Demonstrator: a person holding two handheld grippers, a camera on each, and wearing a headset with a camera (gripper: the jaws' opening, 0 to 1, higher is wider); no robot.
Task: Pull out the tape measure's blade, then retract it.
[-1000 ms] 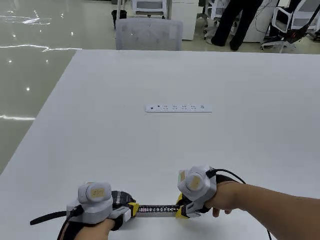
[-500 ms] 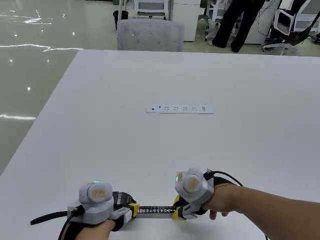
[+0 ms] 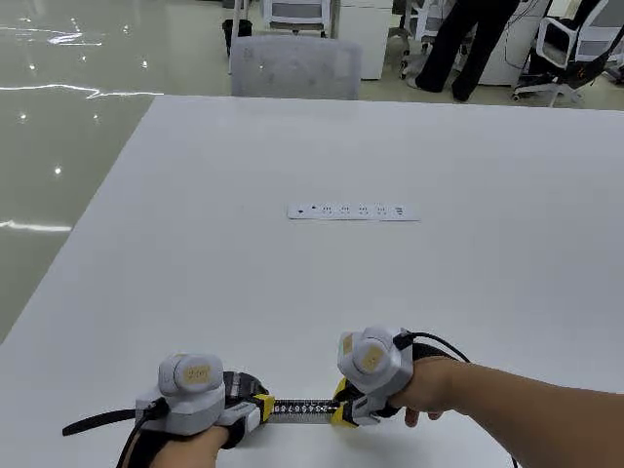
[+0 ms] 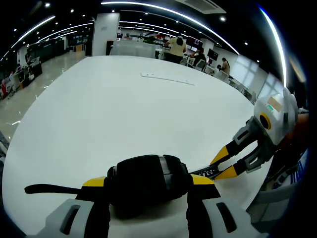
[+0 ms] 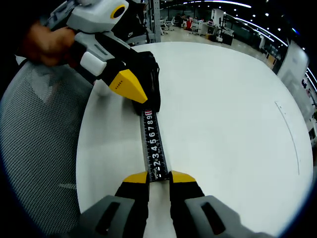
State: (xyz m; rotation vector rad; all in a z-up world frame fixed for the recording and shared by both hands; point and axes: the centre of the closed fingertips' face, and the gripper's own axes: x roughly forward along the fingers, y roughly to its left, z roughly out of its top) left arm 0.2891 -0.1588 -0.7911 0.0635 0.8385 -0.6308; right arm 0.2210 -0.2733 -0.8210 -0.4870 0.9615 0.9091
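While the black tape measure (image 4: 148, 183) is being clamped between the yellow-tipped jaws of the left gripper (image 3: 252, 400), it is being kept close to the near edge of the white worktop (image 3: 292, 292), toward its left side. A short length of the blade (image 5: 152, 144) is being held out to the right, low over the surface and roughly parallel to that near edge, with its printed numerals being shown face up in the right gripper view. The free end of the blade is being pinched by the right gripper (image 5: 159, 176), whose jaws are being pressed shut on it from either side. A bare forearm (image 3: 507, 400) is being stretched in over the worktop from the lower right behind that gripper. Farther out, near the middle of the worktop, a white power strip (image 3: 353, 211) is lying flat, well apart from both grippers. Beyond the far edge, a grey mesh-backed chair (image 3: 295, 66) is being seen close against the worktop, and a person (image 3: 468, 39) in dark trousers is being seen standing on the glossy floor (image 3: 58, 127) behind it.
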